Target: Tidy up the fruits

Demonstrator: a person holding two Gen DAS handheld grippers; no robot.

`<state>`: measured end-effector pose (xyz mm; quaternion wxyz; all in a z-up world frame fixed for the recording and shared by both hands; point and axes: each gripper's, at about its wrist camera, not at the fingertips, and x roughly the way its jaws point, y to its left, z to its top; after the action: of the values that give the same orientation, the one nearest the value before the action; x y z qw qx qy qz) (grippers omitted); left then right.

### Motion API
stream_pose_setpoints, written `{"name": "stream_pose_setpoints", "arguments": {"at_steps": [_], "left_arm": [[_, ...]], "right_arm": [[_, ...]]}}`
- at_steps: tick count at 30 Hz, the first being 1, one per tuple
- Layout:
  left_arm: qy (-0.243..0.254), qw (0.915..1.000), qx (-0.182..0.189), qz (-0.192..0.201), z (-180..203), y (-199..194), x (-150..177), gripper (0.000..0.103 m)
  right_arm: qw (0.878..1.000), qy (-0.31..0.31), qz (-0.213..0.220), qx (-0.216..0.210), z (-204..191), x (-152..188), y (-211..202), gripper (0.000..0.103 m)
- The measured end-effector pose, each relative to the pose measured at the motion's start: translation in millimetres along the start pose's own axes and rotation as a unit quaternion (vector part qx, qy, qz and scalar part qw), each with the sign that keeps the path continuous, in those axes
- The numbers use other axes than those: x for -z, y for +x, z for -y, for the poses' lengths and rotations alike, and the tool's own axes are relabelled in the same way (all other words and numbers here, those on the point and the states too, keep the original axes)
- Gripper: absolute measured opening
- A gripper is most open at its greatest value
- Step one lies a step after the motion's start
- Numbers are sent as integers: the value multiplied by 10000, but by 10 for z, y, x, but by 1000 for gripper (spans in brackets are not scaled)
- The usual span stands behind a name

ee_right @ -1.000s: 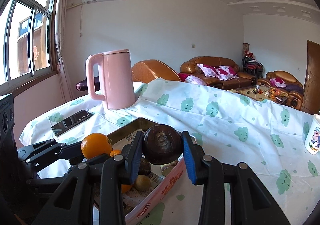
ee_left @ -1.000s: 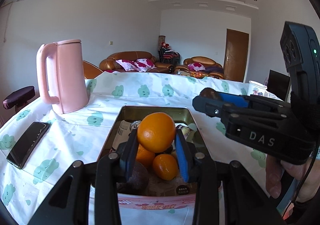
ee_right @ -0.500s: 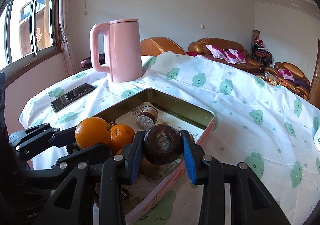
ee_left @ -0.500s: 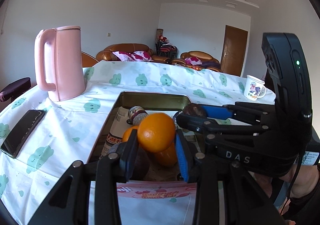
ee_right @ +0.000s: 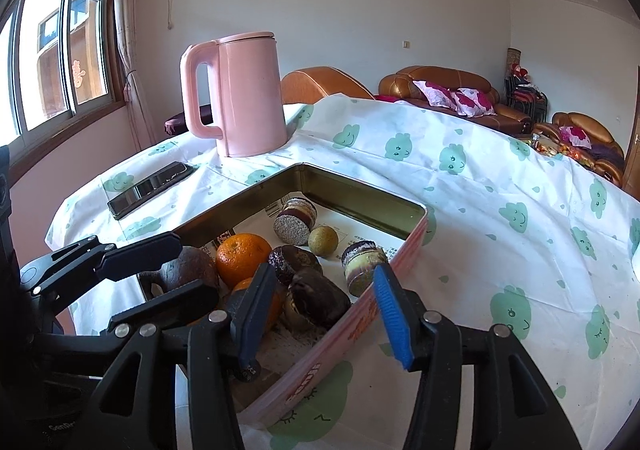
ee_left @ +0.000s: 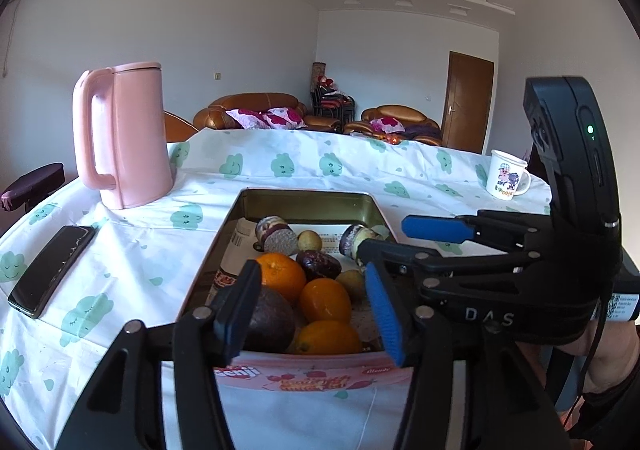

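A pink-sided metal tin (ee_left: 304,199) (ee_right: 360,202) on the table holds oranges (ee_left: 282,275) (ee_right: 242,257), dark brown fruits (ee_left: 268,324) (ee_right: 316,300), small green-brown fruits (ee_right: 323,241) and cut round pieces (ee_left: 276,236). My left gripper (ee_left: 310,314) is open and empty over the tin's near end; it also shows in the right wrist view (ee_right: 160,274). My right gripper (ee_right: 324,314) is open and empty over the tin's right side, just above a dark fruit; it also shows in the left wrist view (ee_left: 404,238).
A pink kettle (ee_left: 120,134) (ee_right: 236,94) stands behind the tin on the left. A black phone (ee_left: 52,270) (ee_right: 152,188) lies on the cloud-print cloth. A white mug (ee_left: 506,180) stands at the far right. Sofas are behind the table.
Both grippers have opened. The orange has left the left gripper and the dark fruit has left the right one; both now lie in the tin.
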<state>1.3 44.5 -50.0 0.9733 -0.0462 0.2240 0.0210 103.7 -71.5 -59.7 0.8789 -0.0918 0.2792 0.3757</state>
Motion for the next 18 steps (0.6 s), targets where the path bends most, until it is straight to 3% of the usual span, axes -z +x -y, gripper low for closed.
{"name": "stream_pose_setpoints", "arguments": {"at_steps": [2,7,14,18], "left_arm": [[-29,9999,-31,105,-10,-54,-11,75],[-93,9993,-39,348,-28,-173,-42,92],[-148,9989,-16,441,-53,-236,-75,93],[-177,9987,-38,477,-58,-254,-71,99]], "right_arm": [[9999,43,82,48,14,13,-65,55],[9993,185,279,176,42,40,-230,62],[9974,244,527,430,76,58,-473,67],[9963,254,622,527,71,80,-564,71]]}}
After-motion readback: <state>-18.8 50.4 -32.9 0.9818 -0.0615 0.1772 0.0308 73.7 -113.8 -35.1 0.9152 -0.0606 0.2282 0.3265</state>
